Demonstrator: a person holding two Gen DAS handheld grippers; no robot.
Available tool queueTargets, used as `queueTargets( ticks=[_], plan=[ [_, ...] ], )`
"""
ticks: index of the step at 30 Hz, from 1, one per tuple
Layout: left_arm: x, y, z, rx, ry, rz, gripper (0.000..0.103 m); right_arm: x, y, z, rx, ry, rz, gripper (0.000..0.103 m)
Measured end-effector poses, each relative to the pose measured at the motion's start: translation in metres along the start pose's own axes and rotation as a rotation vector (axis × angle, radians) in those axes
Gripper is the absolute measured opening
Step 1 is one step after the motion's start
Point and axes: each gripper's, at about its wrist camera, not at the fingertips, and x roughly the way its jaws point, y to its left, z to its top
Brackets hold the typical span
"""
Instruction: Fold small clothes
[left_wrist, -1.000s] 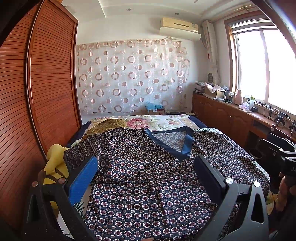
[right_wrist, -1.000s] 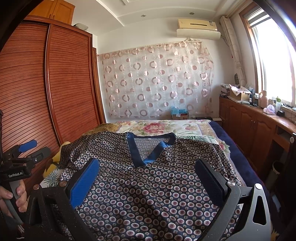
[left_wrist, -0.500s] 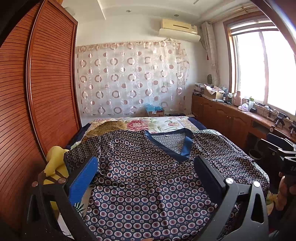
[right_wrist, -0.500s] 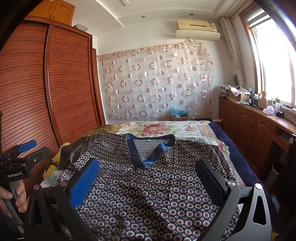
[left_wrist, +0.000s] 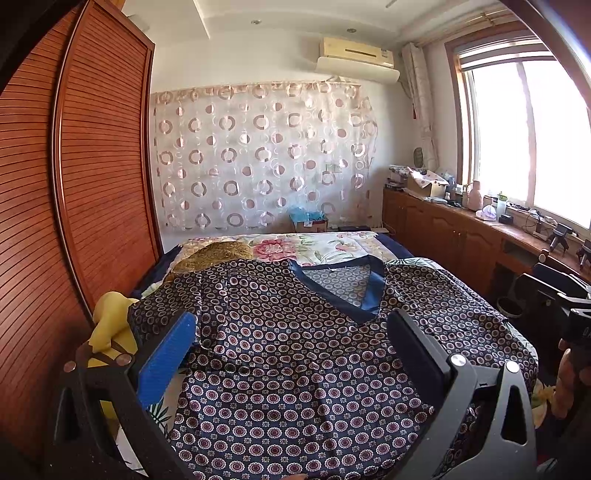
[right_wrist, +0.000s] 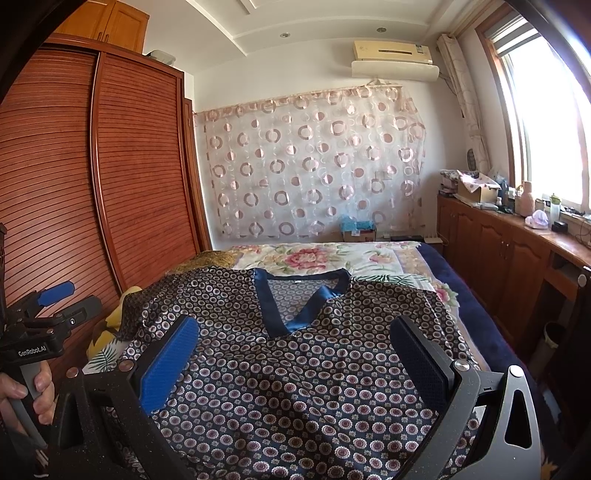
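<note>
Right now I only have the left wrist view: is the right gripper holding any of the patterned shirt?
Observer: No. The right gripper is open, and the shirt lies spread on the bed beyond its fingers, ungripped.
Operator: How does the left gripper look from outside?
Observer: The left gripper is open too and sits off the shirt's left edge, near the wardrobe.
Operator: What holds it?
Observer: A hand is wrapped around its grey handle.
</note>
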Motion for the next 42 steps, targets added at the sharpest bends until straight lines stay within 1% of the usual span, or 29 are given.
queueTargets(
  ticks=[11,21,25,33,37,42],
  plan=[
    [0.001,0.003,0.0,-0.005,0.0,0.0,0.103,0.002,-0.003,-0.002,0.003,0.002,0.011,0.103],
    [0.012,0.015,-0.013,-0.013,0.034,0.009,0.103,0.011,0.003,-0.004,-0.014,0.011,0.029,0.103],
    [0.018,0.021,-0.017,-0.013,0.045,0.016,0.103,0.014,0.003,-0.003,-0.015,0.017,0.05,0.103],
    [0.03,0.04,-0.023,-0.014,0.067,0.03,0.103,0.039,0.017,0.0,-0.052,0.036,0.085,0.103],
    [0.039,0.056,-0.026,-0.008,0.097,0.033,0.103,0.056,0.024,-0.002,-0.069,0.05,0.102,0.103],
    [0.05,0.078,-0.031,-0.016,0.132,0.047,0.103,0.079,0.029,-0.005,-0.089,0.102,0.15,0.103]
  ],
)
